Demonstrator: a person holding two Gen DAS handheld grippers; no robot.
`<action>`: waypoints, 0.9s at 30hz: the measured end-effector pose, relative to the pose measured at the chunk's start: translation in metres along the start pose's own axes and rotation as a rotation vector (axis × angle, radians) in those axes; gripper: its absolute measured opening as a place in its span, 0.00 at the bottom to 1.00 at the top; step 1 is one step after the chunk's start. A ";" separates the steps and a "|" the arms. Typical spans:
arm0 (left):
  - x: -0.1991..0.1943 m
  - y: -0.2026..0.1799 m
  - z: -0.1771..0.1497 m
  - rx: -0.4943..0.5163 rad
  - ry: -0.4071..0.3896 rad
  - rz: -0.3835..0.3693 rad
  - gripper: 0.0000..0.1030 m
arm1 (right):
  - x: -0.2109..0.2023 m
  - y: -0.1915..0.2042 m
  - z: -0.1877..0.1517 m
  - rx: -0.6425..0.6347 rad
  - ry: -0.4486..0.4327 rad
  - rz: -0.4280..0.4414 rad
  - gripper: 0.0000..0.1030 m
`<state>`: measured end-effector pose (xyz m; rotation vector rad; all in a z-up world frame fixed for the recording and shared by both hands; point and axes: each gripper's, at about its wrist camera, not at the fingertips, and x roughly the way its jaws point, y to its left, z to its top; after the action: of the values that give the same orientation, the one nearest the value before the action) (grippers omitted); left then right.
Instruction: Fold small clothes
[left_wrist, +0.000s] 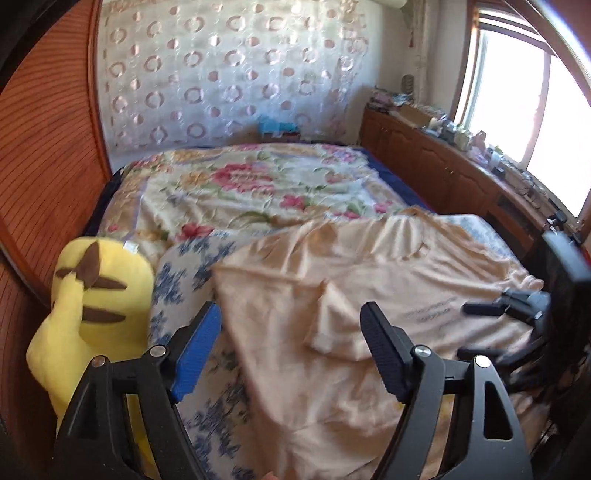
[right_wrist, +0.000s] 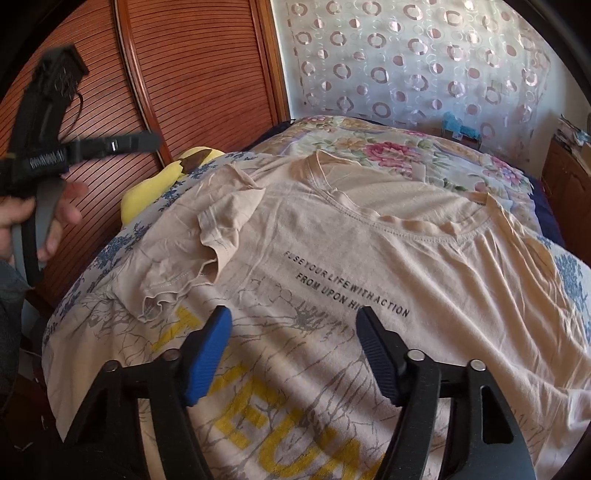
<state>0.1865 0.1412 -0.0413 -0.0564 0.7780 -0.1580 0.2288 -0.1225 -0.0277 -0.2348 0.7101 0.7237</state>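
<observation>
Under my fingers: beige T-shirt (right_wrist: 369, 236), spread print-up on the bed.
My right gripper (right_wrist: 293, 354): jaws wide, nothing between them, above the yellow lettering.
My left gripper (left_wrist: 291, 350): jaws wide, empty, over the shirt's left edge.
Sleeve (right_wrist: 207, 236): folded in, crumpled.
Farther off: yellow plush toy (left_wrist: 92, 295), floral bedspread (left_wrist: 240, 184).
</observation>
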 end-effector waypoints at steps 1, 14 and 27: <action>0.004 0.005 -0.007 -0.006 0.016 0.013 0.76 | -0.001 0.002 0.003 -0.014 0.000 0.005 0.65; 0.039 0.029 -0.055 -0.034 0.146 0.121 0.76 | 0.047 0.033 0.053 -0.209 0.039 0.077 0.52; 0.043 0.034 -0.057 -0.058 0.118 0.139 0.88 | 0.105 0.040 0.070 -0.269 0.113 0.114 0.52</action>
<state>0.1809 0.1686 -0.1151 -0.0474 0.9011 -0.0068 0.2933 -0.0082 -0.0434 -0.4866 0.7368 0.9207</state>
